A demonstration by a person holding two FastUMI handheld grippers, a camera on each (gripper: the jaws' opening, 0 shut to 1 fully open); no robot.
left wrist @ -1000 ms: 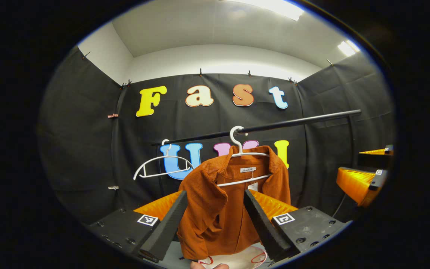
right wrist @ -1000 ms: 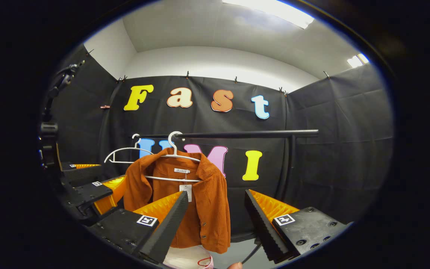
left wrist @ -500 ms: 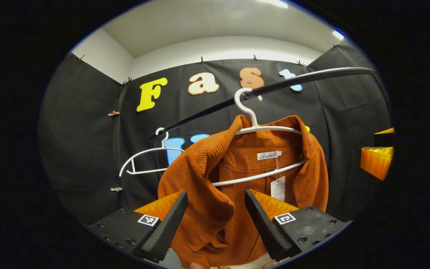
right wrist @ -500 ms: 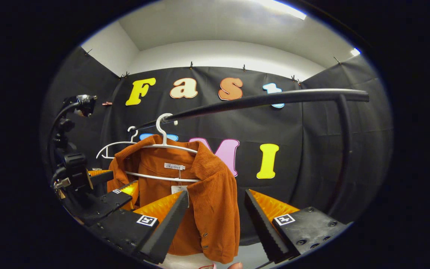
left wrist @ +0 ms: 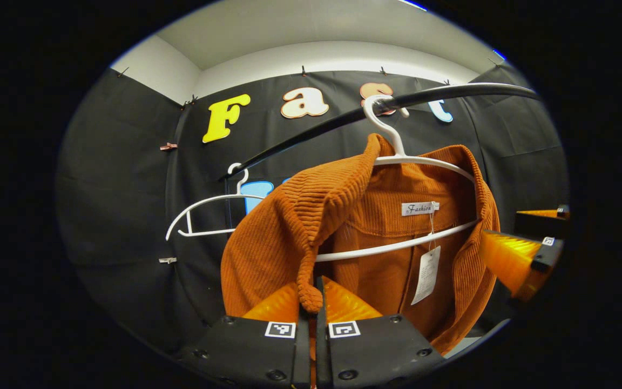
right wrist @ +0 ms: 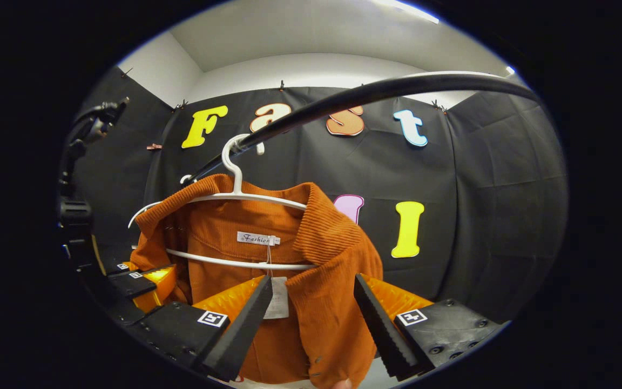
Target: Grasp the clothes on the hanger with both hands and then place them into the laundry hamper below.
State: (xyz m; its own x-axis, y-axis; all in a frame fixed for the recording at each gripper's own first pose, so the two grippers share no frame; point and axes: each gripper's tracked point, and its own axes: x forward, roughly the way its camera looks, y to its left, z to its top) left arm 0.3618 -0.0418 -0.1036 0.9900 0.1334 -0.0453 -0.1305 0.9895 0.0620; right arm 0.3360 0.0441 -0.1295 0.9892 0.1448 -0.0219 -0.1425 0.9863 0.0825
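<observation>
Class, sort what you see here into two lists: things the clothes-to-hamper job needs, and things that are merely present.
Needed: orange jacket; its white hanger; left gripper, shut on the jacket's front edge; right gripper, open around the jacket's other side.

Merely present: empty hanger; black rail.

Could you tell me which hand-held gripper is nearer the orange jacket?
Left: the left hand-held gripper is shut on the orange jacket; the right hand-held gripper straddles its other shoulder, open.

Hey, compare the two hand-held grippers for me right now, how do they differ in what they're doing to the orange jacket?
The left hand-held gripper is shut, pinching the orange jacket at its collar edge; the right hand-held gripper is open, its fingers either side of the other lapel without pressing it. The left one grips the fabric, while the right one has no hold yet. Both are at the jacket's front, below the white hanger on the black rail.
</observation>
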